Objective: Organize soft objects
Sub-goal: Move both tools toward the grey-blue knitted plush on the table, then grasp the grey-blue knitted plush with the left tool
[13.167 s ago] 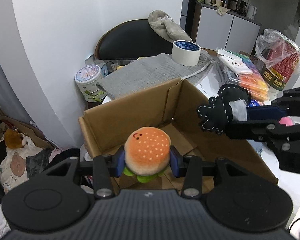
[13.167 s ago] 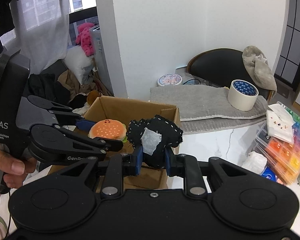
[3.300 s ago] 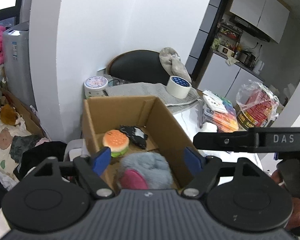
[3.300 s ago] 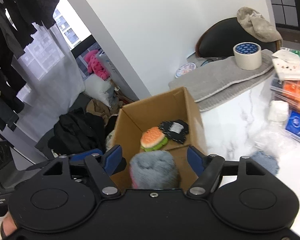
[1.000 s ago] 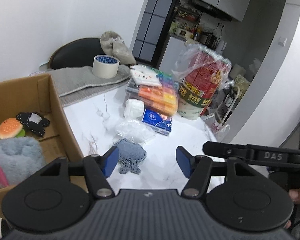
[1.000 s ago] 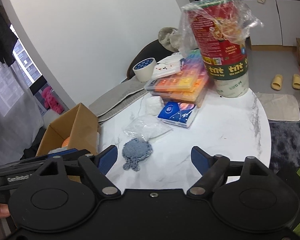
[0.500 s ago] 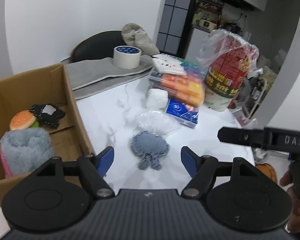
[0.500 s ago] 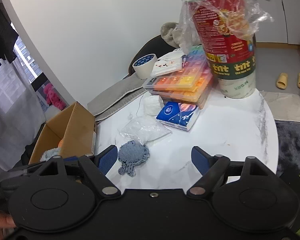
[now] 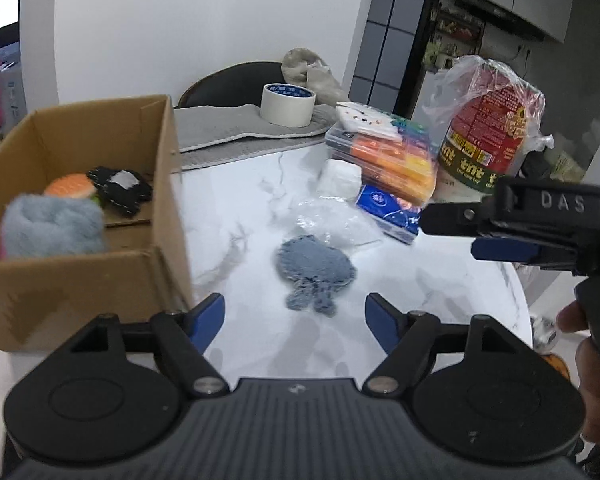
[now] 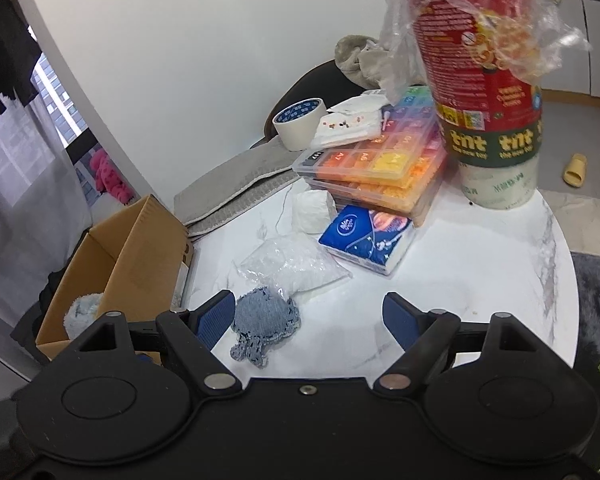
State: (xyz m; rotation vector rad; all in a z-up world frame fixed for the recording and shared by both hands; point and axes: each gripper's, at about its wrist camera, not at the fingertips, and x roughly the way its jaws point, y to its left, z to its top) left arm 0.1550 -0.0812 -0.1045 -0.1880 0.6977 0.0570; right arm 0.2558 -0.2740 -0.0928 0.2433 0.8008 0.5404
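Note:
A flat grey-blue knitted toy [image 9: 315,270] [image 10: 265,322] lies on the white marble table [image 9: 236,196], just right of the cardboard box [image 9: 168,216] [image 10: 140,256]. Inside the box sit a burger plush [image 9: 70,186], a black stitched toy [image 9: 120,188] and a fluffy grey roll [image 9: 52,228]. My left gripper [image 9: 294,318] hovers just short of the knitted toy, its jaws opening with nothing between them. My right gripper [image 10: 310,320] stands open and empty over the table, its left finger next to the toy. It also shows at the right of the left wrist view [image 9: 476,232].
Behind the toy lie a clear plastic bag [image 9: 332,220], a blue tissue pack [image 9: 388,212], stacked colourful bead cases [image 10: 380,168] and a tall bagged red canister [image 10: 488,92]. A tape roll [image 9: 286,104] rests on a grey mat. The table's rounded edge [image 10: 572,280] runs at right.
The left gripper swung toward the knitted toy and sank closer to the table, its jaws widening. The right gripper drifted nearer to the toy, staying open.

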